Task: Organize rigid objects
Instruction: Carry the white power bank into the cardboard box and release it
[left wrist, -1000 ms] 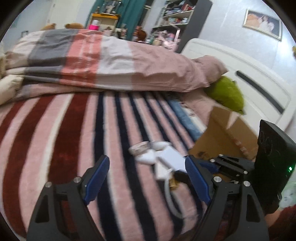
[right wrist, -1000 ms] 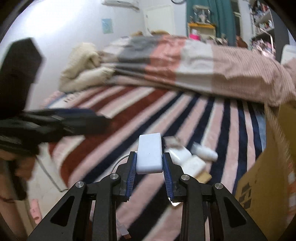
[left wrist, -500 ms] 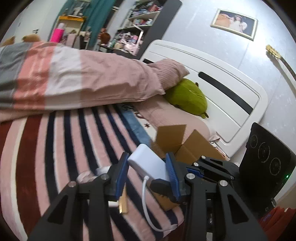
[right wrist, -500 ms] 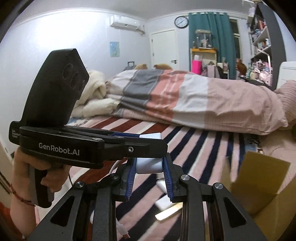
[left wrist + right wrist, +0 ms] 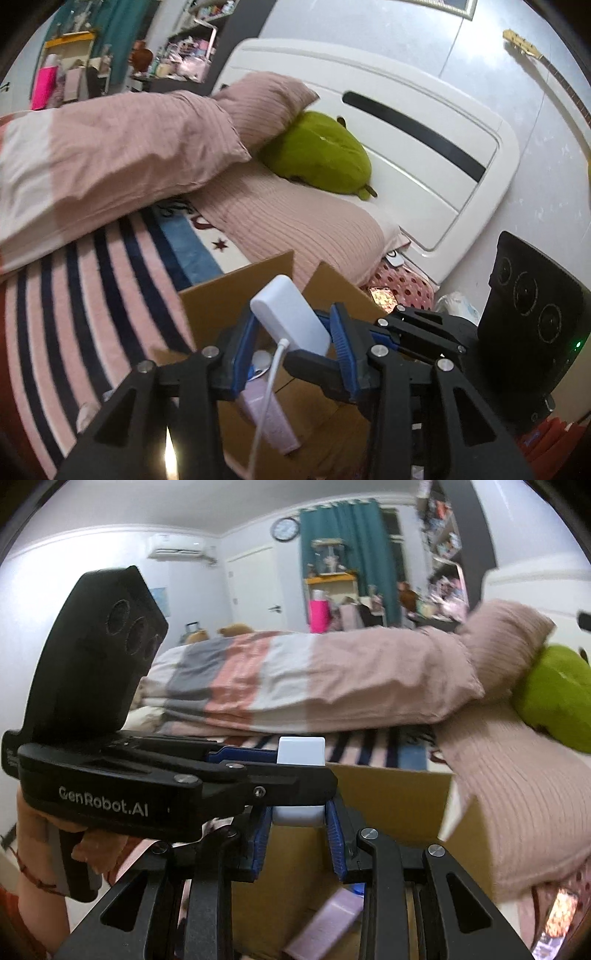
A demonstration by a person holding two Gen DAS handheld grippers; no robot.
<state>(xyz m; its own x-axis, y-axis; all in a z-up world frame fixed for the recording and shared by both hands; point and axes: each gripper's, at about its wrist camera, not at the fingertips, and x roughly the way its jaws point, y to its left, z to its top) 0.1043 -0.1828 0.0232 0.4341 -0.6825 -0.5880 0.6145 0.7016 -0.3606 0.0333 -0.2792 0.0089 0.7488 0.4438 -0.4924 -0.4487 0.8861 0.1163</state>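
A white power bank (image 5: 291, 314) with a white cable (image 5: 267, 391) hanging from it is held by both grippers over an open cardboard box (image 5: 229, 306). My left gripper (image 5: 293, 345) is shut on its sides. My right gripper (image 5: 297, 825) is shut on the same power bank (image 5: 301, 751), crossing under the left gripper's black body (image 5: 110, 782). A pale purple flat item (image 5: 266, 417) lies inside the box and also shows in the right wrist view (image 5: 325, 928).
The box (image 5: 391, 794) sits on a striped bedspread (image 5: 92, 280) beside a pink pillow (image 5: 295, 229). A green plush toy (image 5: 317, 155), a folded duvet (image 5: 110, 147) and the white headboard (image 5: 406, 147) lie behind.
Both grippers carried the power bank from over the bedspread to above the open box. The left gripper, open a second ago, closed on the power bank.
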